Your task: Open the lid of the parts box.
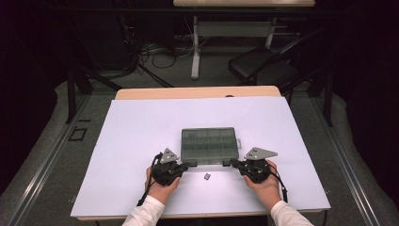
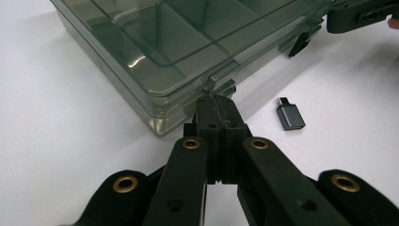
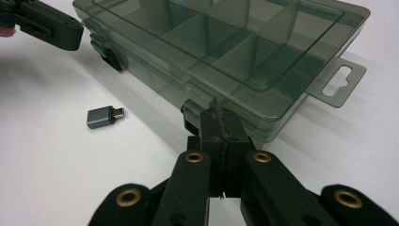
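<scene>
The left gripper (image 2: 217, 106) is pressing its clenched jaws against the left latch (image 2: 217, 87) on the near side of the smoky plastic box (image 1: 209, 145), which is sitting closed near the middle of the white table (image 1: 131, 127). A small grey adapter (image 1: 206, 176) is lying just near of the box, between the hands. The right gripper (image 3: 220, 117), jaws likewise closed together, is touching the right latch (image 3: 195, 104). Judging by this, the latches are being worked; next, both likely need flipping up together to free the lid.
</scene>
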Motion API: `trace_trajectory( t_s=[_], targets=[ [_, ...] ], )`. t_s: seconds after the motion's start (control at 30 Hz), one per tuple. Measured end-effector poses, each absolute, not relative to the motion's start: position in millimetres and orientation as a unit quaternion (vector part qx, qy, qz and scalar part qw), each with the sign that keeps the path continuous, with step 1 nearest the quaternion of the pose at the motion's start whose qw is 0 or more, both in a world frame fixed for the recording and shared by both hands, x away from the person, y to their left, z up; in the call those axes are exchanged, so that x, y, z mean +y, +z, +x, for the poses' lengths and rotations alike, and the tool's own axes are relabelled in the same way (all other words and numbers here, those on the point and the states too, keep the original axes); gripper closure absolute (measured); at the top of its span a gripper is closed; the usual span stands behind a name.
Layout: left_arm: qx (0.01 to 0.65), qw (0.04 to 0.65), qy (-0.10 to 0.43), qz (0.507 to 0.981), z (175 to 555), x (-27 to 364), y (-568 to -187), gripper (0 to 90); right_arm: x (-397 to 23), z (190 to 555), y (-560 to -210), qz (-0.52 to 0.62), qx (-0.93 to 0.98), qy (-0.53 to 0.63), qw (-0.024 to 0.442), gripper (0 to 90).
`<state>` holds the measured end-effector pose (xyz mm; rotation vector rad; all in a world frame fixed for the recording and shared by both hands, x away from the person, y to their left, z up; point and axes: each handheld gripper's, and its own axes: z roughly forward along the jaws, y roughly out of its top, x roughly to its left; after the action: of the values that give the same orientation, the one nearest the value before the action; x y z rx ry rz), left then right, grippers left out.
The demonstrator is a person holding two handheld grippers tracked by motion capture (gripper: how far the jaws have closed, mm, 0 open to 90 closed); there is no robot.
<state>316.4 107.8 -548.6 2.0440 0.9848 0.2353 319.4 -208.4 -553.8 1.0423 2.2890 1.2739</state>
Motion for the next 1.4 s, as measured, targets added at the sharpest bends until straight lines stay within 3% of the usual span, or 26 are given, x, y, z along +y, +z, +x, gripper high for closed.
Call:
trace_trajectory(
  t_s=[0.73, 1.1, 1.4],
  targets=[
    [0.395, 0.429, 0.103, 0.806, 317.8, 104.6, -546.9, 90.0, -205.9, 319.4, -554.2, 0.365, 0.801, 0.448, 0.154, 90.0],
    [0.434, 0.455, 0.137, 0.765, 318.8, 110.6, -535.4, 90.0, -213.4, 318.4, -540.1, 0.388, 0.765, 0.481, 0.184, 90.0],
    [0.438, 0.457, 0.144, 0.761, 322.5, 111.2, -527.8, 90.0, -221.5, 323.5, -533.5, 0.41, 0.744, 0.491, 0.196, 90.0]
  ],
)
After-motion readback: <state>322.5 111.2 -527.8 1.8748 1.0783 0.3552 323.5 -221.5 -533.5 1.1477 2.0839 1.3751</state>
